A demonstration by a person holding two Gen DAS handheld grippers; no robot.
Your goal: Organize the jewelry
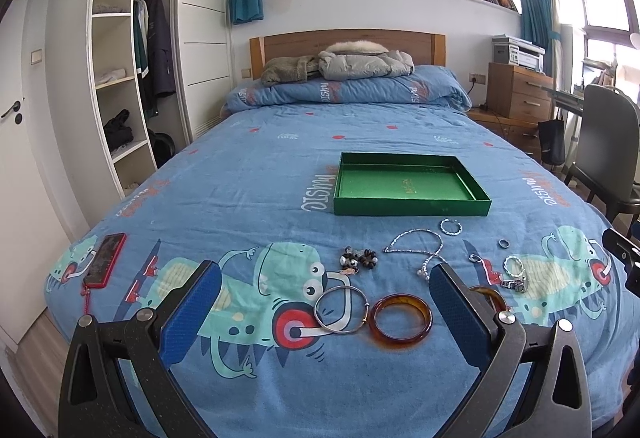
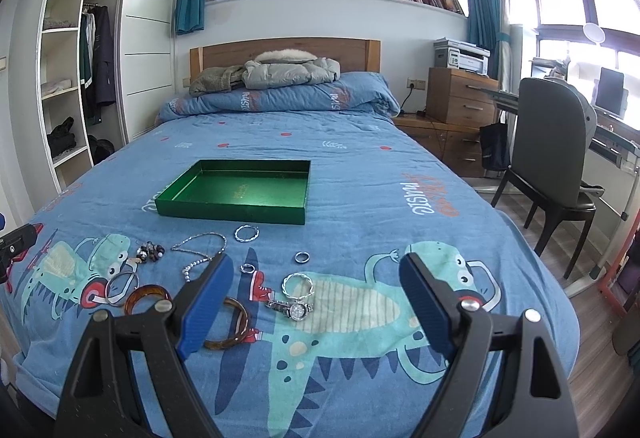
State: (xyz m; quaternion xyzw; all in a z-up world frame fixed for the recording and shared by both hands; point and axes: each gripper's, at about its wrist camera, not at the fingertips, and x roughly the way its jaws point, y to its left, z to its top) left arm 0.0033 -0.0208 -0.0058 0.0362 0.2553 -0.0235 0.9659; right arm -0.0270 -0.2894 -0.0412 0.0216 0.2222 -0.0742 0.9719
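A shallow green tray (image 1: 412,207) (image 2: 232,212) lies empty on the blue bedspread. In front of it jewelry is spread out: an amber bangle (image 1: 400,321) (image 2: 146,296), a silver bangle (image 1: 340,305) (image 2: 121,288), a bead bracelet (image 1: 359,259) (image 2: 150,252), a silver chain necklace (image 1: 416,248) (image 2: 200,250), small rings (image 1: 504,243) (image 2: 302,257), a twisted silver hoop (image 1: 451,226) (image 2: 247,233) and a wristwatch (image 2: 292,308). My left gripper (image 1: 326,278) hovers open above the bangles. My right gripper (image 2: 316,270) hovers open above the watch. A second amber bangle (image 2: 234,324) lies partly behind its left finger.
A red phone (image 1: 105,260) lies at the bed's left front edge. Folded bedding and a grey jacket (image 1: 364,64) sit at the headboard. A wardrobe (image 1: 128,78) stands left; a chair (image 2: 552,166), desk and drawers stand right of the bed.
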